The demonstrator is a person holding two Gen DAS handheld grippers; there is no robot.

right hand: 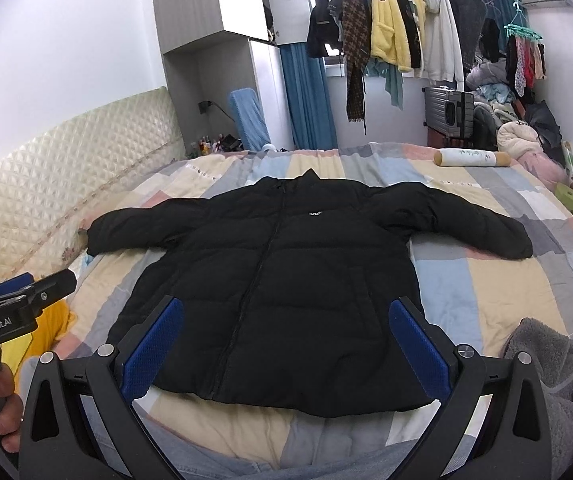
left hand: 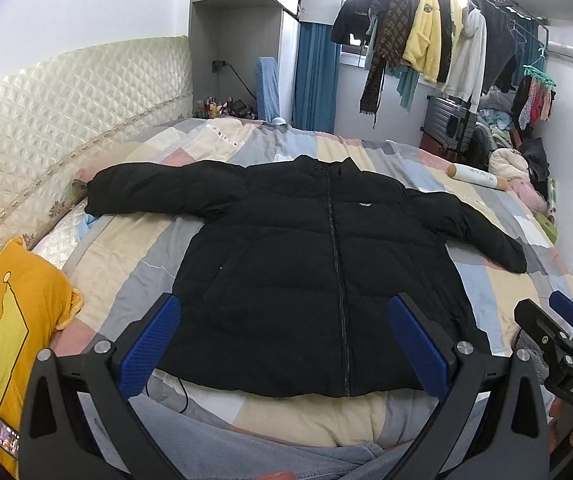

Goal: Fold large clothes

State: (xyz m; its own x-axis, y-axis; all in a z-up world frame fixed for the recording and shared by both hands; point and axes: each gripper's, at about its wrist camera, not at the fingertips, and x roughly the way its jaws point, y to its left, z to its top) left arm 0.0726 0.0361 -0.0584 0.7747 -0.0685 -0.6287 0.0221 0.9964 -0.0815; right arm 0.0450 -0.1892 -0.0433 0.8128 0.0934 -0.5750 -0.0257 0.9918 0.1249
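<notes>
A black puffer jacket (left hand: 310, 256) (right hand: 286, 264) lies flat and zipped on the patchwork bedspread (left hand: 134, 264) (right hand: 486, 280), front up, collar at the far side, both sleeves spread outward. My left gripper (left hand: 284, 320) hovers open above the jacket's near hem, blue pads wide apart, nothing between them. My right gripper (right hand: 286, 324) is also open, held over the hem a little to the right. Each gripper appears at the edge of the other's view: the right gripper (left hand: 558, 320) and the left gripper (right hand: 34, 288).
A yellow cushion (left hand: 10, 320) and a phone (left hand: 0, 436) lie at the near left. A quilted headboard (left hand: 46, 120) runs along the left. A rolled white tube (right hand: 470, 158) rests at the far right of the bed. Hung clothes (right hand: 386, 32) and a suitcase (right hand: 448, 110) stand behind. A grey fleece (right hand: 558, 392) sits near right.
</notes>
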